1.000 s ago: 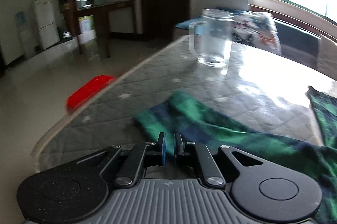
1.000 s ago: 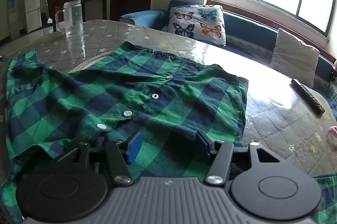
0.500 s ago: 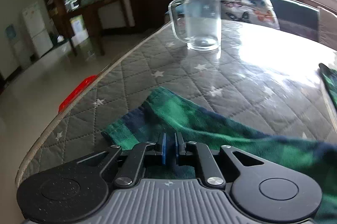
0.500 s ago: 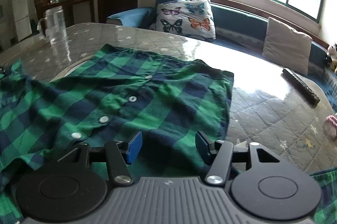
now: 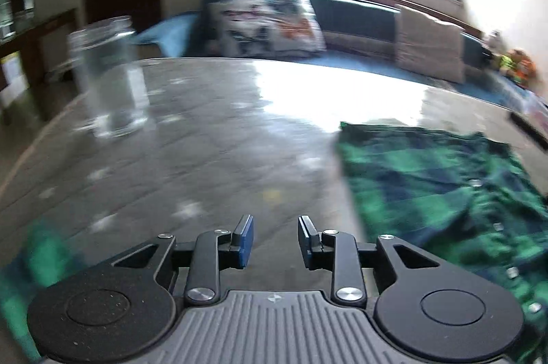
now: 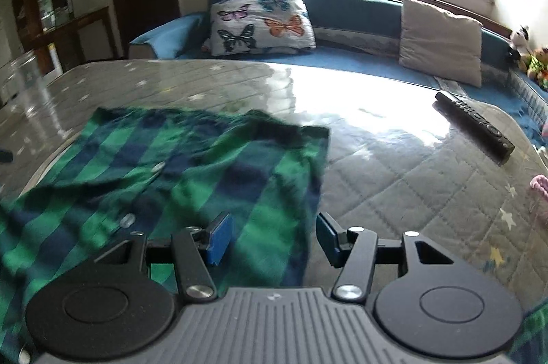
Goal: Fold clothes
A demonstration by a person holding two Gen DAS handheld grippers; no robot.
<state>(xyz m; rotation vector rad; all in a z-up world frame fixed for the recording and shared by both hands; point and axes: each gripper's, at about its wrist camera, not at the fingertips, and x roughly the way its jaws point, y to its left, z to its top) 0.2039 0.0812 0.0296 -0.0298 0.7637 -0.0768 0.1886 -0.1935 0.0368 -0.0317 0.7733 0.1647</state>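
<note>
Left gripper (image 5: 275, 235) fingers just opening, empty; right gripper (image 6: 274, 235) apart over plaid shirt (image 6: 178, 165)

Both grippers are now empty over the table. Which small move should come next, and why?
Probably close the right gripper on the plaid shirt: its right edge lies between the open jaws. The left gripper, whose jaws have just opened, holds nothing.

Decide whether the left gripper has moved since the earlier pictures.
Yes. The left gripper swung right: the glass jar slid from centre to left, and its jaws have just been opening, empty.
</note>
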